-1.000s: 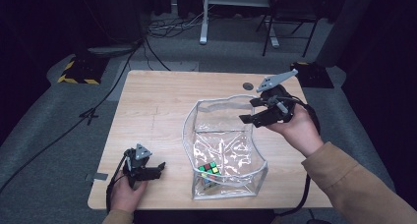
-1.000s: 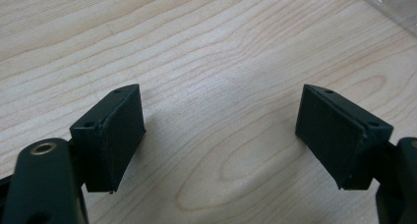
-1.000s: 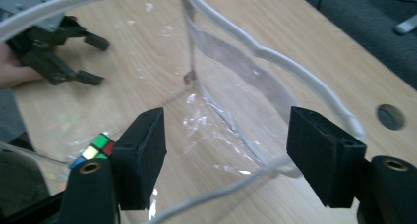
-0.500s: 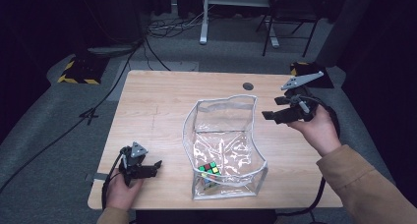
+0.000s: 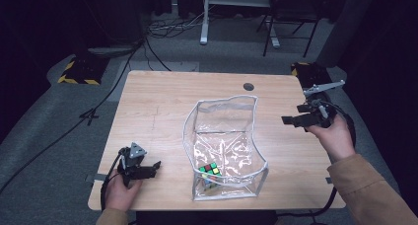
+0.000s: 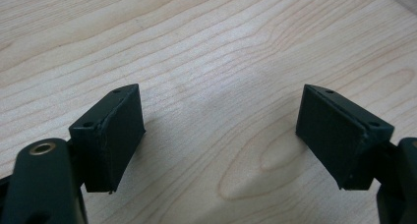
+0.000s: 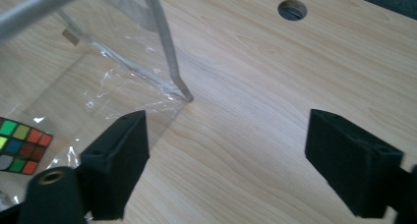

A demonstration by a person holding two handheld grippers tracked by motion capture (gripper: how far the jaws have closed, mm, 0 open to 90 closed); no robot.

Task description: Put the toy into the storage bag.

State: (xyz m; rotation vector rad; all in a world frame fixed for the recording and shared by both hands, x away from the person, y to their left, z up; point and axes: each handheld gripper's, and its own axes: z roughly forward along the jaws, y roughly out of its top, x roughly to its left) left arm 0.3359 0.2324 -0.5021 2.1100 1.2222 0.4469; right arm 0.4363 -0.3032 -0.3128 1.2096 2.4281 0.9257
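Note:
A clear plastic bag with grey trim (image 5: 224, 146) stands open in the middle of the wooden table (image 5: 162, 106). A colourful puzzle cube (image 5: 209, 170) lies inside it near the front; the cube (image 7: 19, 145) also shows through the bag wall (image 7: 113, 47) in the right gripper view. My right gripper (image 5: 295, 120) hangs over the table's right edge, well clear of the bag; its jaws have just been opening, and they stand open with nothing between them. My left gripper (image 5: 154, 167) rests at the front left corner, open over bare wood (image 6: 221, 111).
A round cable hole (image 5: 249, 86) sits at the table's far edge, also seen as the hole (image 7: 292, 10) in the right gripper view. Cables and a chair base (image 5: 276, 32) lie on the grey floor beyond. A yellow-black striped block (image 5: 76, 73) sits left of the table.
My right gripper has let go of the bag's far right rim and drawn away to the right and down, past the table edge. The rim has sprung back. The left gripper stayed put.

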